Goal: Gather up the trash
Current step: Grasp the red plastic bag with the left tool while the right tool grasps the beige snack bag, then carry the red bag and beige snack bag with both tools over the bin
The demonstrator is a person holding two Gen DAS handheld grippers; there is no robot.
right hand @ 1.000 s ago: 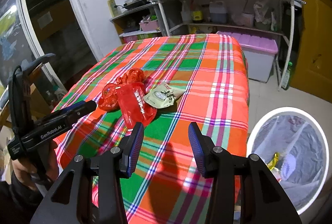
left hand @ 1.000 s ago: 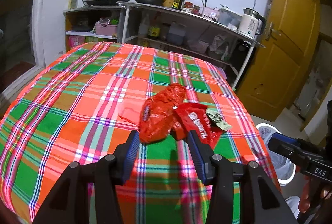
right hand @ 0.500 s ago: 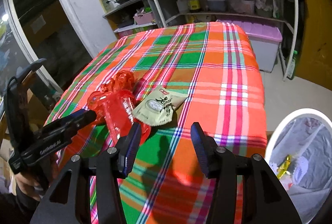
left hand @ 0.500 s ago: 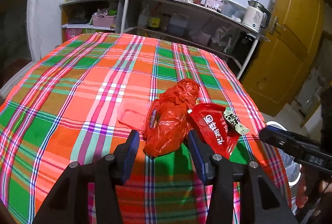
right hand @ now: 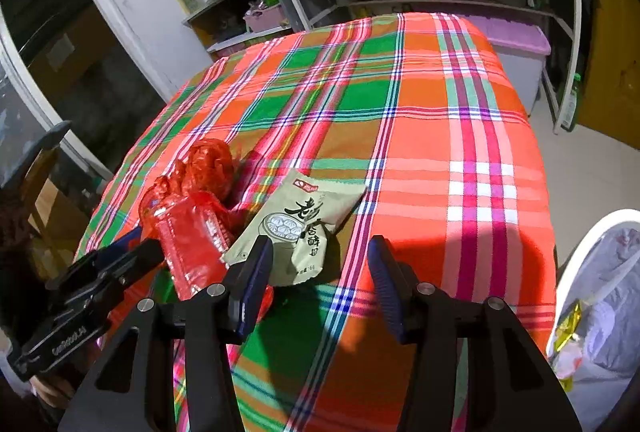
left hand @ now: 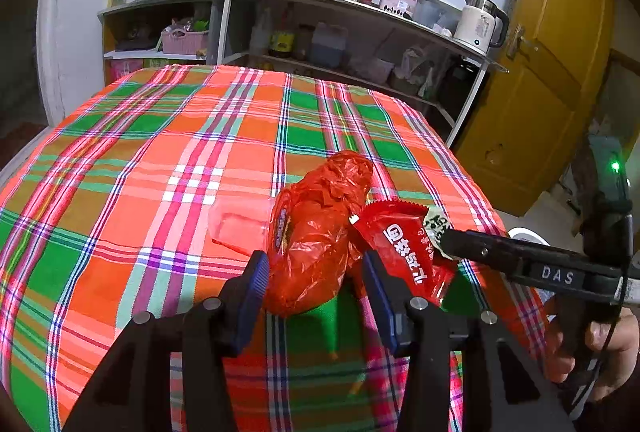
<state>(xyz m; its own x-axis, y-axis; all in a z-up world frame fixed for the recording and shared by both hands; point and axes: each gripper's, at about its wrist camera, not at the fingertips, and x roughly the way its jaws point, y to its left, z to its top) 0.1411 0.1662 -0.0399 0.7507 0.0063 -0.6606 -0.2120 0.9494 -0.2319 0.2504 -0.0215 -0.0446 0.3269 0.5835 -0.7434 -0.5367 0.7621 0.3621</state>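
A crumpled red plastic bag lies on the plaid tablecloth, with a red snack wrapper to its right and a beige snack packet beyond that. My left gripper is open, its jaws on either side of the red bag's near end. My right gripper is open, with the beige packet's near corner just beside its left finger. In the right wrist view the red bag and red wrapper lie left of the packet. A pale pink wrapper lies left of the red bag.
A white bin lined with a plastic bag stands on the floor off the table's right edge, with trash inside. Kitchen shelves with pots stand behind the table. A yellow door is at the right.
Both grippers have moved forward and lower toward the trash pile. The left gripper's jaws now flank the red bag; the right gripper has closed in on the beige packet.
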